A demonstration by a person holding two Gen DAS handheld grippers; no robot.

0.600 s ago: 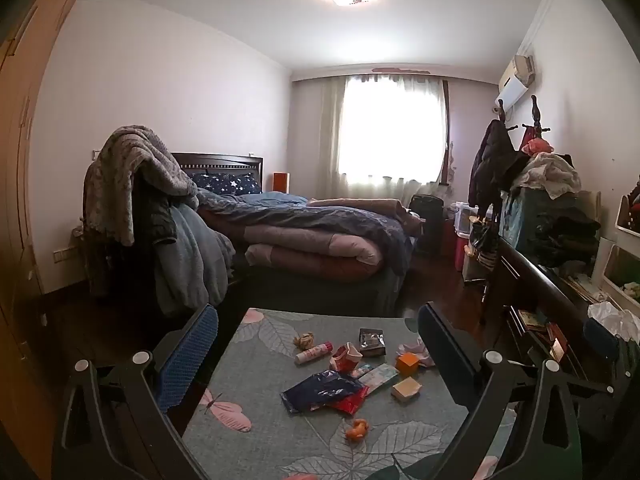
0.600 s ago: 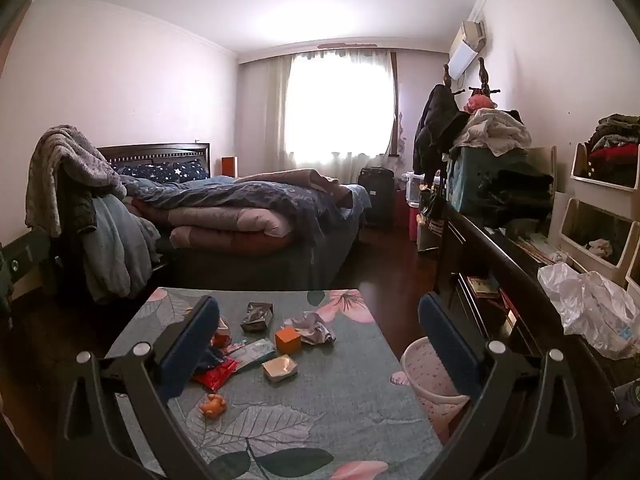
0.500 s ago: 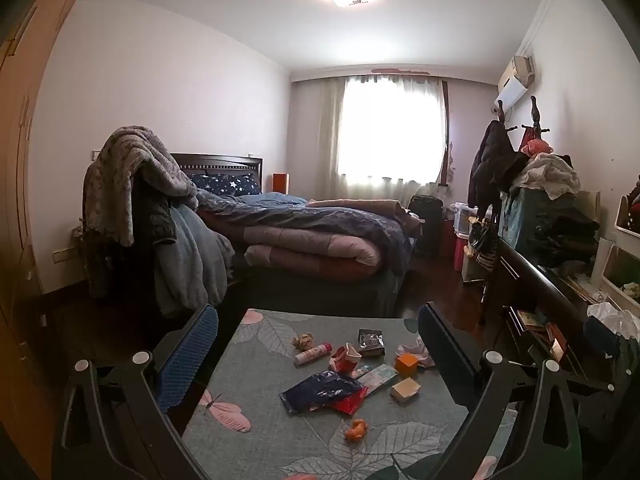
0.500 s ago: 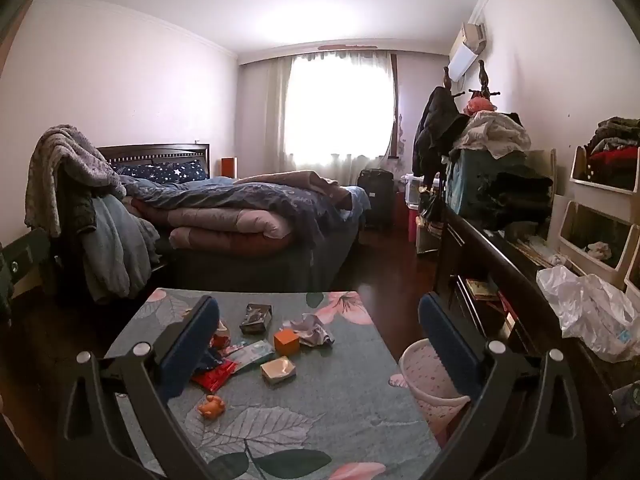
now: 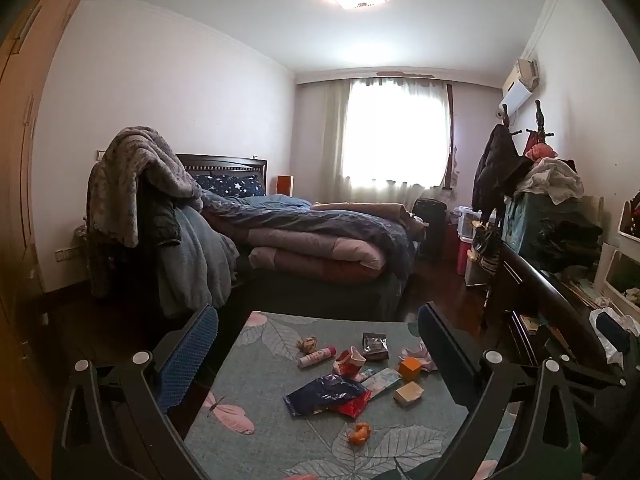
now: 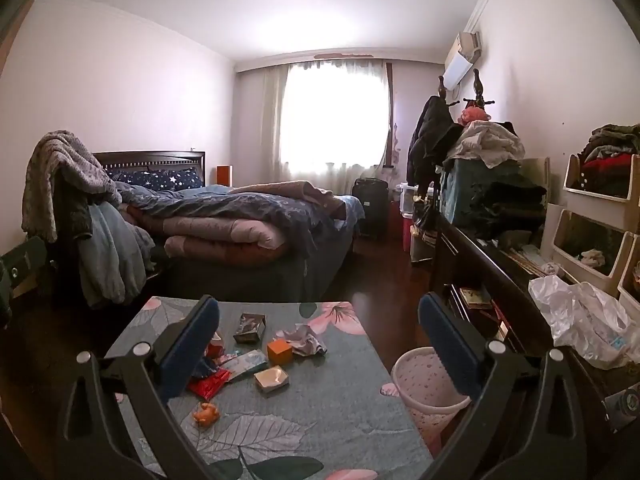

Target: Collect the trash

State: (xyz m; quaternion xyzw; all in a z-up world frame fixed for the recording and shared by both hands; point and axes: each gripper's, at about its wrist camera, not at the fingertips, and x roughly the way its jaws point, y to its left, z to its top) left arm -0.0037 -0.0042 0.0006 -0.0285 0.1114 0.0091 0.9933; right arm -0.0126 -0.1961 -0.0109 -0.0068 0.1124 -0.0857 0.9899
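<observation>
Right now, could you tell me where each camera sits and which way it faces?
Left wrist: on the left gripper, above the near edge of the table, facing the bed and window; both open fingers show.
Right wrist: on the right gripper, set further right, same heading, also showing the bin beside the table; both open fingers show.
Shared: the orange box, the peel, the bed.

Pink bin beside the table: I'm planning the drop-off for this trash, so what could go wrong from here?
The pink bin stands on the floor below the table edge, so dropped pieces could miss it. The dark blue wrapper overlaps the red packet; pinching one may drag the other. The orange scrap is small and could slip the open left gripper.
</observation>
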